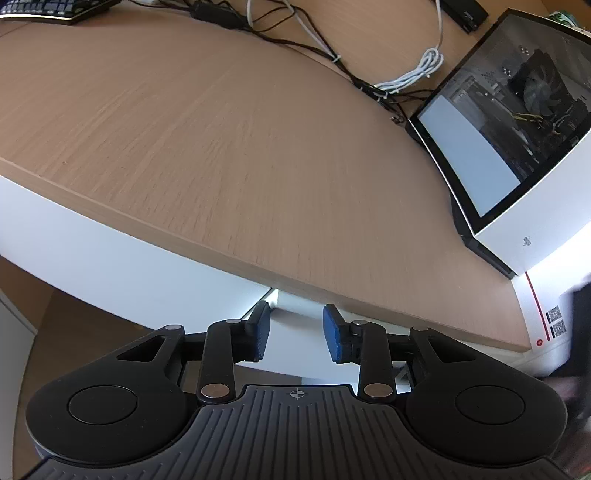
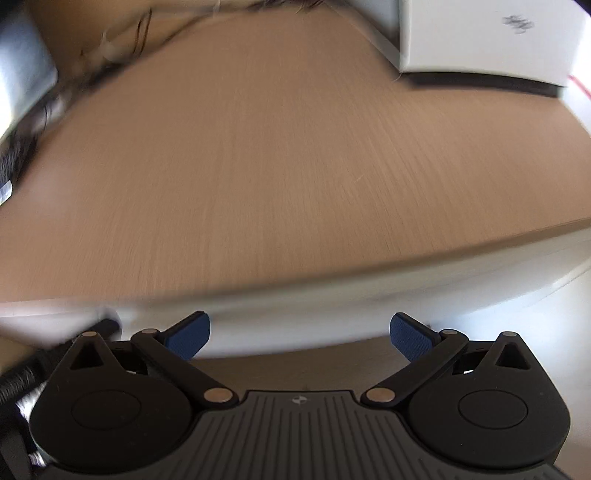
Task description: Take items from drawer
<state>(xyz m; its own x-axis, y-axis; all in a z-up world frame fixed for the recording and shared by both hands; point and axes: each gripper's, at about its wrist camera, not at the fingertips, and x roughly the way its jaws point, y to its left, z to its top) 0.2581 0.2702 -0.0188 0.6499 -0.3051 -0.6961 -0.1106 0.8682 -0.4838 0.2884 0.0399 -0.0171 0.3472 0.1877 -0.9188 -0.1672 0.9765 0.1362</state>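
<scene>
My left gripper (image 1: 297,334) hangs open just below the front edge of a light wooden desk (image 1: 229,147), its blue pads empty and a white panel (image 1: 110,266) under the desktop behind them. A gap in that panel (image 1: 275,295) shows between the fingertips; I cannot tell whether it is a drawer. My right gripper (image 2: 299,338) is wide open with nothing between its pads, also in front of the desk edge (image 2: 295,284), and its view is blurred by motion. No drawer contents are visible.
A white computer case with a glass side (image 1: 517,147) stands on the desk at the right, seen also as a white box (image 2: 487,40). Dark and white cables (image 1: 369,74) trail along the back. A keyboard (image 1: 51,9) lies far left.
</scene>
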